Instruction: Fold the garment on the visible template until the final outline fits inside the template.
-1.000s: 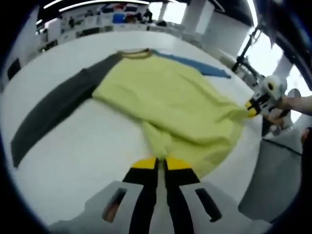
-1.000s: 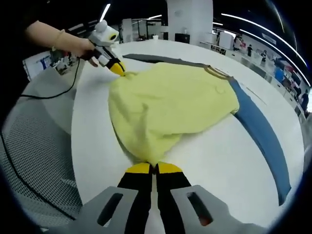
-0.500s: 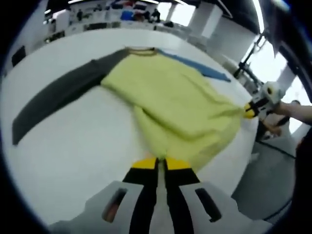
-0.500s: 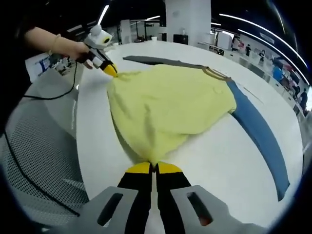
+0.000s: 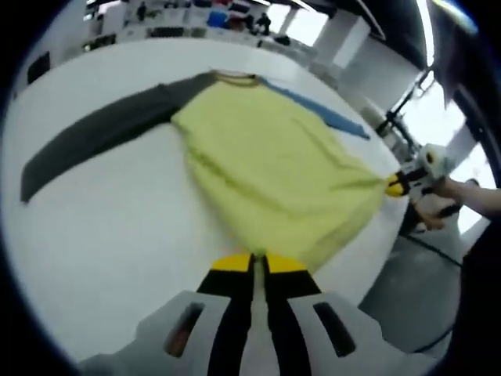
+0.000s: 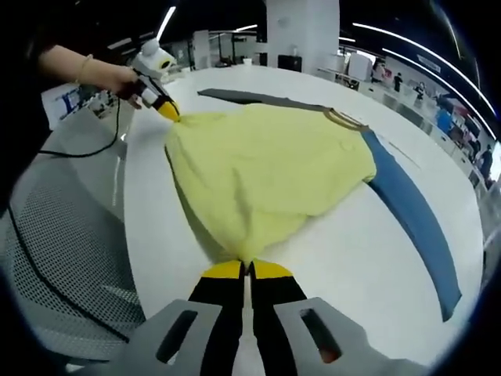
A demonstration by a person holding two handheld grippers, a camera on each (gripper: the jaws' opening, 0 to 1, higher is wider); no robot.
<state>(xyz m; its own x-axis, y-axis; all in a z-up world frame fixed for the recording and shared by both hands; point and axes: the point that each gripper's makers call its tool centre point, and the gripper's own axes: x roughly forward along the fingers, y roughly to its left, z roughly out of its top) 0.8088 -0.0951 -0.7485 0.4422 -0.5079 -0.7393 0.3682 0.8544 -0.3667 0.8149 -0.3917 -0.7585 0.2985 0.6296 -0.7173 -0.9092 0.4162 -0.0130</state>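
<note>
A yellow long-sleeved shirt (image 5: 274, 164) lies spread on a white round table (image 5: 102, 227), with one dark grey sleeve (image 5: 94, 141) and one blue sleeve (image 5: 321, 110) stretched out. My left gripper (image 5: 254, 262) is shut on one bottom corner of the hem. In the same view my right gripper (image 5: 395, 184) is shut on the other hem corner at the table's edge. In the right gripper view the shirt (image 6: 266, 164) runs from my right gripper (image 6: 249, 268) to my left gripper (image 6: 164, 110). The hem is pulled taut between them. The blue sleeve (image 6: 411, 211) lies to the right.
The table's edge (image 6: 137, 258) runs close beside the hem. Past it are a grey mesh surface (image 6: 63, 258) and a black cable (image 6: 31, 235). A hand (image 6: 117, 78) holds the left gripper. A white column (image 6: 301, 31) and shelves stand far behind.
Both grippers have drawn the hem wider apart and towards the table's edge. The yellow body now lies flatter and more stretched. Both stay shut on the hem.
</note>
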